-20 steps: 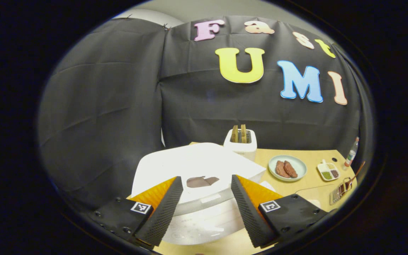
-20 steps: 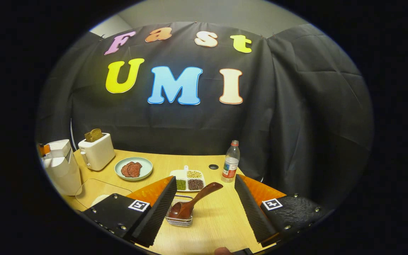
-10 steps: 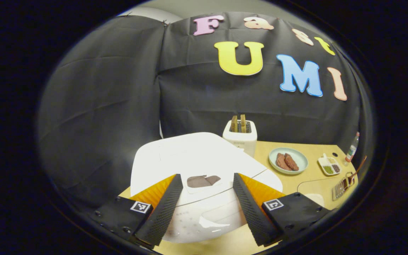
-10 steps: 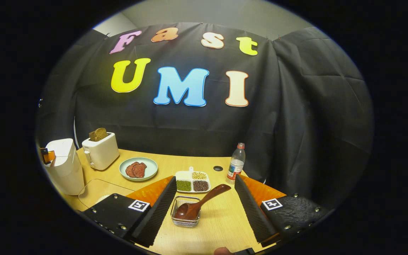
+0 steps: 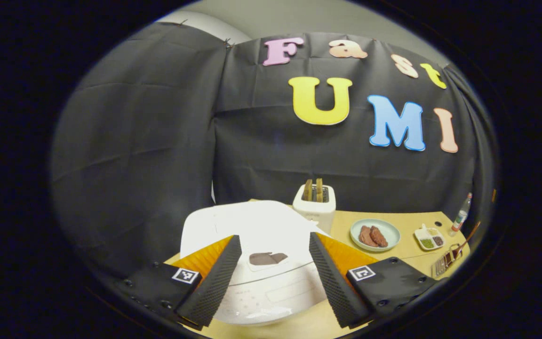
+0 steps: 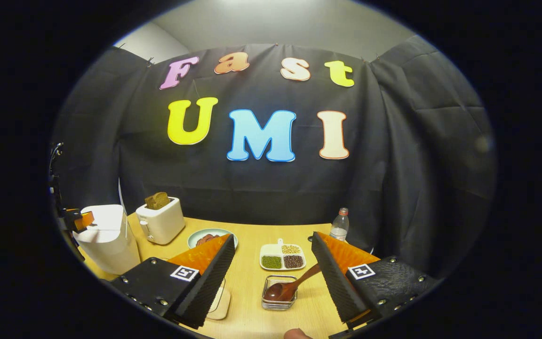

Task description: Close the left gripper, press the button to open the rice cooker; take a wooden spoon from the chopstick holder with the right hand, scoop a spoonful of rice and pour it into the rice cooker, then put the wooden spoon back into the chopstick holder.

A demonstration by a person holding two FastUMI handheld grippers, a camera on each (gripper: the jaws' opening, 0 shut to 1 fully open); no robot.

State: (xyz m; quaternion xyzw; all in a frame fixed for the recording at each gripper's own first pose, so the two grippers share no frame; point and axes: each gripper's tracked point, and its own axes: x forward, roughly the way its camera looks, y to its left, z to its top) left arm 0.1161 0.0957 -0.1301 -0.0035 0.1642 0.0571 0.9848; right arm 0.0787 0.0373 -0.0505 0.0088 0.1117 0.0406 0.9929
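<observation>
In the left gripper view, the left gripper [image 5: 271,278] hangs with fingers spread wide above the closed white rice cooker [image 5: 252,235] at the wooden table's [image 5: 417,252] left end, black cloth behind. In the right gripper view, the right gripper [image 6: 273,282] is likewise open over the table's front edge, the wooden spoon [image 6: 290,287] resting in its wire holder [image 6: 278,301] between the fingers.

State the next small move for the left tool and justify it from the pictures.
Probably close the left tool: its fingers stand wide apart over the rice cooker, whose lid is still down with the dark button between them. The wooden spoon rests untouched in its holder.
</observation>
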